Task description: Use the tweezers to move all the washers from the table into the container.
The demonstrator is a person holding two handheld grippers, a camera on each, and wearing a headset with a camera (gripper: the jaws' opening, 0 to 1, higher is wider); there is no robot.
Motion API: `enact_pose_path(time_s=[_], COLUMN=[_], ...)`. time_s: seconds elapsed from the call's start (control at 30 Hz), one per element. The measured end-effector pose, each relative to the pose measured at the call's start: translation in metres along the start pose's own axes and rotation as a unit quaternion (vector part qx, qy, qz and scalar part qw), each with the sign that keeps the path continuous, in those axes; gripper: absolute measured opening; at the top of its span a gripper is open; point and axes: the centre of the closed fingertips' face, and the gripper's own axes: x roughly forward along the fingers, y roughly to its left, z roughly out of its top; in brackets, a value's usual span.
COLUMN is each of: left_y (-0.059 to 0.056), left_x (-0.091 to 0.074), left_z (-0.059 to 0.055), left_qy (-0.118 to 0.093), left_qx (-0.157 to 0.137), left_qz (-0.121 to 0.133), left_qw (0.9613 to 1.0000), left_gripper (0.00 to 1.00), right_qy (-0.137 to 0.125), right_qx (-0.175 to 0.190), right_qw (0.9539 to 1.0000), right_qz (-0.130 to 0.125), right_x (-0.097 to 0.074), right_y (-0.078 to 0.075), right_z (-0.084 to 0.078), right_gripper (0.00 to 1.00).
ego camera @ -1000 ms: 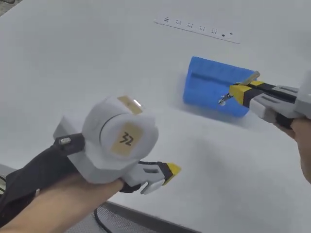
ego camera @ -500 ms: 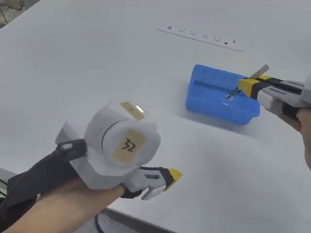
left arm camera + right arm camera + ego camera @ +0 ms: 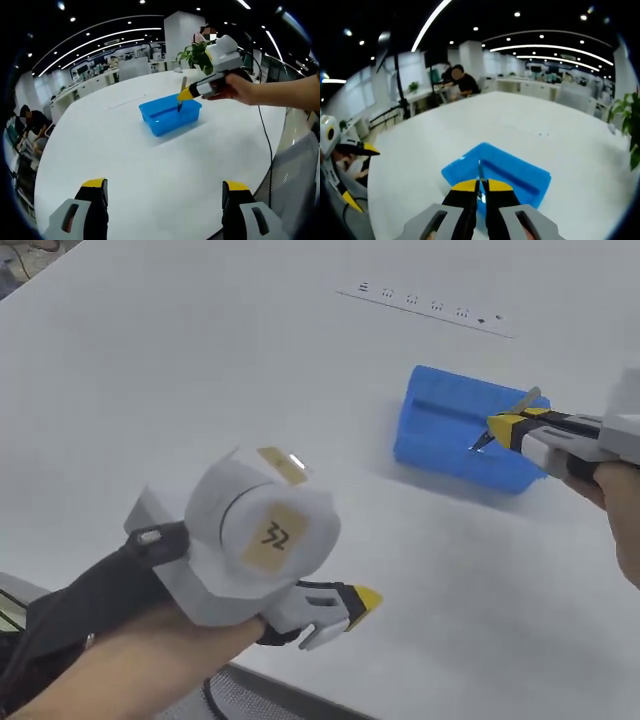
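White workbench top (image 3: pixel 200 360), open office behind. Left gripper (image 3: pixel 345 615): nearest, jaws spread wide, empty. Right gripper (image 3: pixel 505 430): clamped on slim metal tweezers (image 3: pixel 483 442), tips over blue rectangular plastic container (image 3: pixel 440 410). Washer at tips: cannot tell. Row of small dark pieces (image 3: pixel 425 305), probably washers, lies beyond. Release low, inside the walls.

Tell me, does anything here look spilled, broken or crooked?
Nothing stands out. The blue container sits flat on the white table, and the right hand-held gripper holds the tweezers with their tips over it. The left hand-held gripper is open, holding nothing.
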Motion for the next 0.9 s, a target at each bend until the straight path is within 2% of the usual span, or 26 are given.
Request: enact_pose_path(time_s=[0.2, 0.37, 0.6, 0.9], left_y=[0.0, 0.001, 0.003, 0.004], left_x=[0.0, -0.001, -0.002, -0.003], left_z=[-0.002, -0.004, -0.006, -0.006], left_qy=[0.003, 0.004, 0.008, 0.007], left_qx=[-0.002, -0.004, -0.006, -0.006], left_qz=[0.001, 0.003, 0.006, 0.007], left_qw=[1.0, 1.0, 0.9999, 0.9999], left_gripper=[0.97, 0.97, 0.97, 0.97], right_qy=[0.008, 0.018, 0.017, 0.019], right_qx=[-0.012, -0.008, -0.009, -0.011], right_qw=[0.9999, 0.9998, 0.9998, 0.9998], right_qz=[0.003, 0.004, 0.004, -0.003], right_x=[0.003, 0.007, 0.008, 0.009], right_y=[0.001, -0.001, 0.002, -0.003], right_z=[0.0, -0.007, -0.01, -0.013], right_gripper=[0.01, 0.01, 0.01, 0.01])
